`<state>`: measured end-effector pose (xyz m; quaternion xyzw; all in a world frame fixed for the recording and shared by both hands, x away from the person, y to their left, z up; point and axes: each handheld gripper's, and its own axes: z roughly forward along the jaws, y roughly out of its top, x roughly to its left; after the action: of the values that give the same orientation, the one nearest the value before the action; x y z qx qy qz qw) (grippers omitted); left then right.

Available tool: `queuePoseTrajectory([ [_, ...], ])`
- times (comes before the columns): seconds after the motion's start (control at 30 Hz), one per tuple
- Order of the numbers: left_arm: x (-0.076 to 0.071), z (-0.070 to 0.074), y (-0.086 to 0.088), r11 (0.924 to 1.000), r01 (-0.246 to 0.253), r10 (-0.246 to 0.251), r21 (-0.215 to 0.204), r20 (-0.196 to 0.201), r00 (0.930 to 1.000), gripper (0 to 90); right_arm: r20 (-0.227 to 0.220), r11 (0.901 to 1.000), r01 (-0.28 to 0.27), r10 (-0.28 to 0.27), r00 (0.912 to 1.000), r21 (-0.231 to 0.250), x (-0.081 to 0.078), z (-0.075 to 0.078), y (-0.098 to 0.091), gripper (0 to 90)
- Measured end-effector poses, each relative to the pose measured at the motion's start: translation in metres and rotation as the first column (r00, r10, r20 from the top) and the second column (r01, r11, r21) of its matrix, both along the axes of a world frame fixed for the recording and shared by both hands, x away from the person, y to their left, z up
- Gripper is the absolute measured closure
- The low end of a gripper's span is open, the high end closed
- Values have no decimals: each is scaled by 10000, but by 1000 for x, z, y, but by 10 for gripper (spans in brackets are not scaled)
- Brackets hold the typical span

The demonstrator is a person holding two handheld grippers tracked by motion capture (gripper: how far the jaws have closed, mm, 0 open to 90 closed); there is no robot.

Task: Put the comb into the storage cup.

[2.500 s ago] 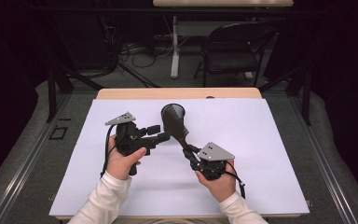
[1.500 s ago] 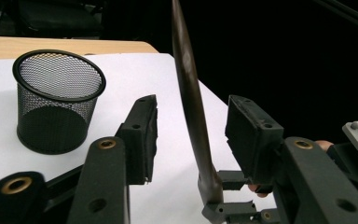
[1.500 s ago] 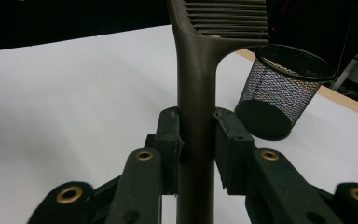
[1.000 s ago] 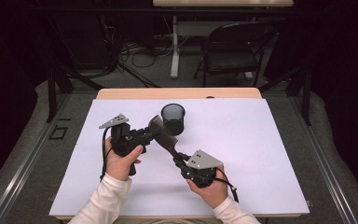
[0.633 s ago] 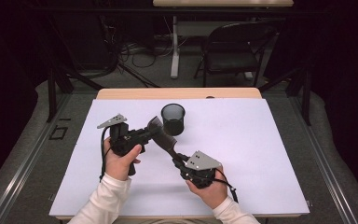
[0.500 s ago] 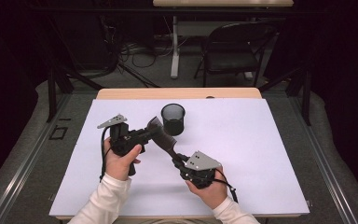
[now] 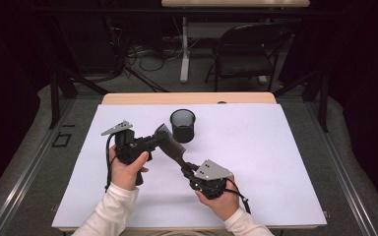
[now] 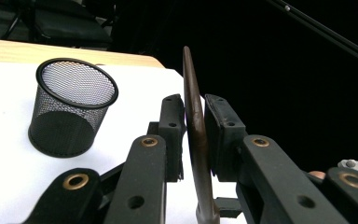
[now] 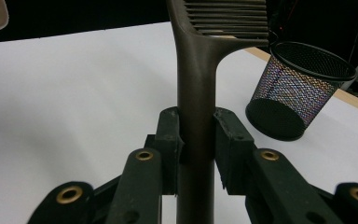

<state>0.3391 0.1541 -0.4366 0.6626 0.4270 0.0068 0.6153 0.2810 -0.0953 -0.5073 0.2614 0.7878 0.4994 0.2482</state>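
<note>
A dark brown comb (image 7: pixel 171 143) slants above the white table sheet, held between both hands. My right gripper (image 7: pixel 186 166) is shut on its handle (image 9: pixel 196 84), pads pressed against both sides. My left gripper (image 7: pixel 158 139) has just been closing on the toothed end; in the left gripper view the comb (image 8: pixel 193 107) stands edge-on between the pads, which touch it. A black mesh cup (image 7: pixel 182 125) stands upright on the sheet just behind the comb, apart from both grippers. It also appears as the cup (image 8: pixel 72 109) at the left and the cup (image 9: pixel 298 91) at the right.
The white sheet (image 7: pixel 275 162) covers a wooden table whose bare edge runs along the far side. Beyond it on the floor are a folding chair (image 7: pixel 246 51), cables and a table leg. Dark frame posts stand at both sides.
Since the earliest frame both hands have shifted left and the comb has dropped lower, away from the cup. Over the last second the hands hold still.
</note>
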Motion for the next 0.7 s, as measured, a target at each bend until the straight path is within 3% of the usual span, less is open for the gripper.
queuePoseTrajectory([
  [0.6,1,-2,0,9997,20,-27,-242,-264,9996,814,17,10000,16,-16,10000,-31,0,-1,1,730],
  [0.7,1,-4,1,9990,67,-85,-438,-399,9992,818,11,10000,22,-22,10000,-43,0,-2,1,730],
])
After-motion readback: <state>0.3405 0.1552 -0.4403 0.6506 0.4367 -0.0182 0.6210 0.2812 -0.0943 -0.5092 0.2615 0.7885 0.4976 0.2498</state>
